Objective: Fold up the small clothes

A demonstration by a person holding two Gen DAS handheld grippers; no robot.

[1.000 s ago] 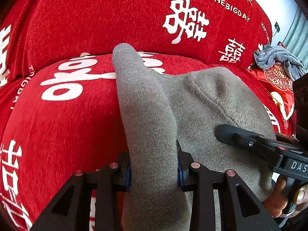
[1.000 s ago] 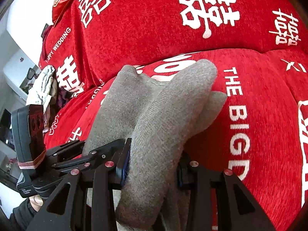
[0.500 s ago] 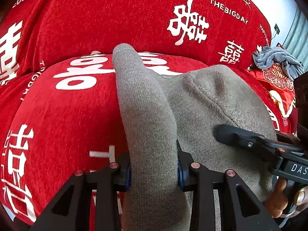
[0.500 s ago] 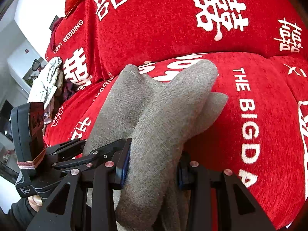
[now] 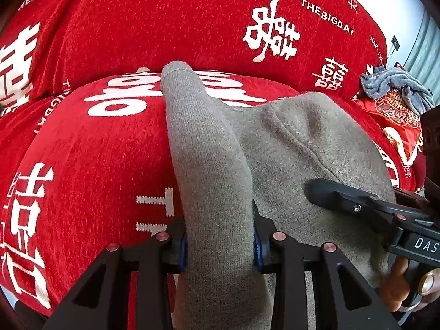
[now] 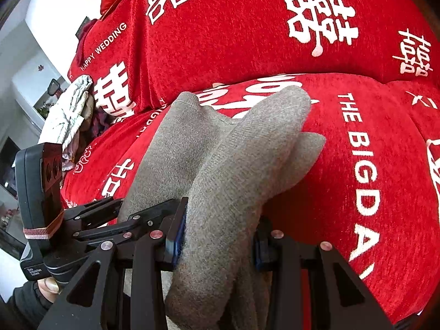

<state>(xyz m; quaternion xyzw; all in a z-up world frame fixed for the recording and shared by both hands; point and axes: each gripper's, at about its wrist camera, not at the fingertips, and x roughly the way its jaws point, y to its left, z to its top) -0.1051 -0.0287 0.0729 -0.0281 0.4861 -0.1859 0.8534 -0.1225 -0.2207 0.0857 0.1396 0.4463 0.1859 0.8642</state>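
A small grey knit garment (image 5: pixel 297 148) lies on the red sofa seat (image 5: pixel 88 165) printed with white characters. My left gripper (image 5: pixel 220 244) is shut on a bunched fold of it that sticks up and forward. My right gripper (image 6: pixel 217 244) is shut on another thick fold of the same garment (image 6: pixel 247 165). Each gripper shows in the other's view: the right one (image 5: pixel 371 209) at the right edge, the left one (image 6: pixel 90 220) at the lower left. The two hold the garment close together, side by side.
The red sofa backrest (image 5: pixel 192 22) rises just behind. A grey cloth (image 5: pixel 396 88) lies on a red patterned cushion (image 5: pixel 396 121) at the far right. A pale crumpled garment (image 6: pixel 68 110) sits at the sofa's left end.
Both grippers have drawn back and a little upward with the garment still held; more of the sofa seat shows in front. The grips have not changed.
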